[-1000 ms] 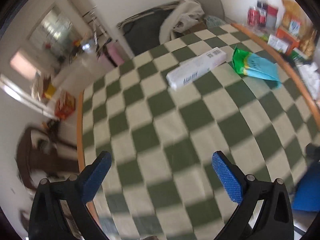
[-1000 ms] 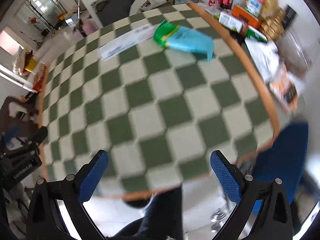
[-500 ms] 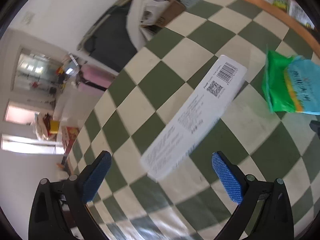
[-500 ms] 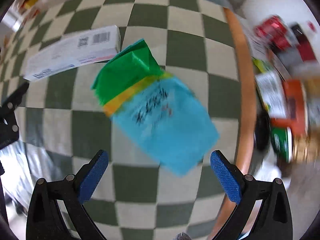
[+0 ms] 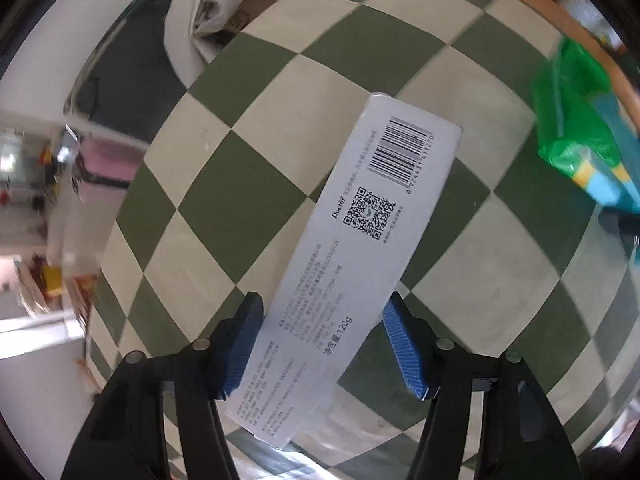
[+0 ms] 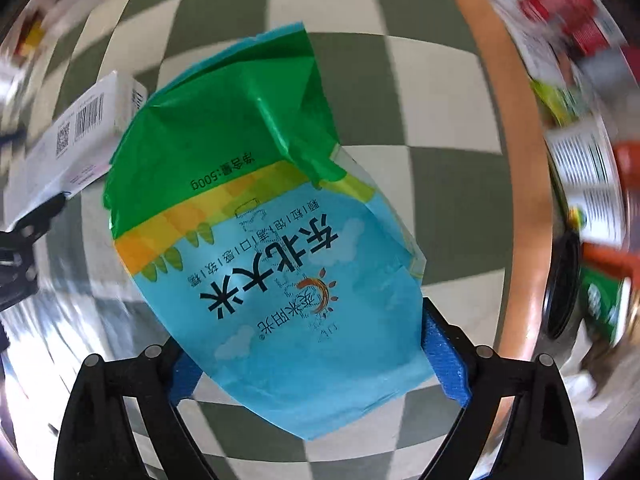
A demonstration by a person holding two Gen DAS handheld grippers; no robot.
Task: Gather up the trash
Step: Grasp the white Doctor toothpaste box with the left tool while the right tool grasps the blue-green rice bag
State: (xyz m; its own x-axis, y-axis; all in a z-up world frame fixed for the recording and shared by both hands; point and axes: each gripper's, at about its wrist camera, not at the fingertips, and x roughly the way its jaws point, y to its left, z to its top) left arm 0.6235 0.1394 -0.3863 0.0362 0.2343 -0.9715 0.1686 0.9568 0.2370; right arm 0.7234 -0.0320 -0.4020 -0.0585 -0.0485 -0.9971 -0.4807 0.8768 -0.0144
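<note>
A long white carton (image 5: 360, 248) with a barcode and QR code lies on the green-and-cream checked table (image 5: 224, 200). My left gripper (image 5: 324, 344) straddles its near end, blue pads close to both sides, narrowed but with small gaps showing. A blue, yellow and green rice bag (image 6: 260, 220) lies flat on the table; my right gripper (image 6: 308, 360) straddles its blue near end, its pads at the bag's edges. The carton also shows in the right wrist view (image 6: 76, 140), the bag in the left wrist view (image 5: 580, 148).
The table's orange rim (image 6: 516, 200) runs along the right. Beyond it stand red cans, boxes and packets (image 6: 584, 160). A dark chair with draped white cloth (image 5: 208, 12) sits at the table's far side. Cluttered room floor lies to the left.
Both grippers moved forward and down onto the table. The left jaws narrowed around the carton's near end. The right gripper came over the bag, which now lies between its fingers.
</note>
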